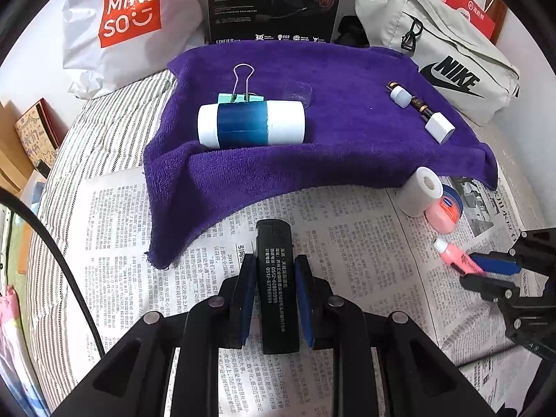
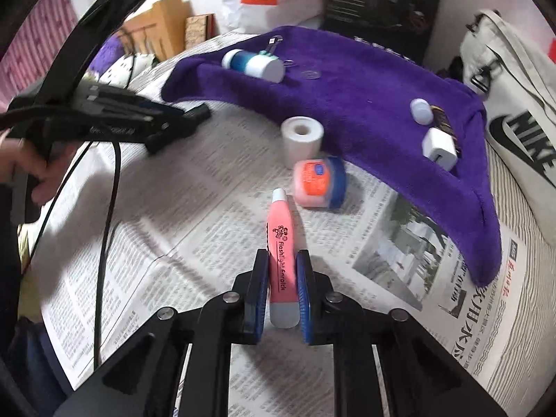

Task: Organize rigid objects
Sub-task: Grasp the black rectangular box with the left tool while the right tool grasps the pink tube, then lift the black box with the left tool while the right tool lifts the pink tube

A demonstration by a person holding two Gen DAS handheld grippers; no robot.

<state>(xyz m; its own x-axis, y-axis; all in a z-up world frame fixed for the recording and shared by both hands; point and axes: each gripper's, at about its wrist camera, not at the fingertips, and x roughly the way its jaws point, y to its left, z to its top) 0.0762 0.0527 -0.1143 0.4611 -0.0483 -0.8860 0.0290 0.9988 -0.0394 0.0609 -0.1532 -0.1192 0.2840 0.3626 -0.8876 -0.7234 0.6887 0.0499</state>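
Observation:
My left gripper [image 1: 274,260] is shut on a black lighter [image 1: 276,285], held above the newspaper just short of the purple towel [image 1: 347,146]. My right gripper [image 2: 283,255] is shut on a pink flashlight earpick [image 2: 282,260]; it also shows in the left wrist view [image 1: 455,255]. On the towel lie a white and blue cylinder [image 1: 251,123], a binder clip [image 1: 243,83], a small white cap [image 1: 400,96] on a dark stick, and a white plug adapter [image 1: 439,127]. A white roll [image 1: 418,191] and a pink jar [image 1: 444,210] stand on the newspaper.
The newspaper [image 1: 347,243] lies on a striped cloth [image 1: 104,121]. Behind the towel are a Miniso bag [image 1: 128,21], a black Edifier box [image 1: 274,3] and a grey Nike bag [image 1: 448,55]. Books [image 1: 34,135] stand at the left.

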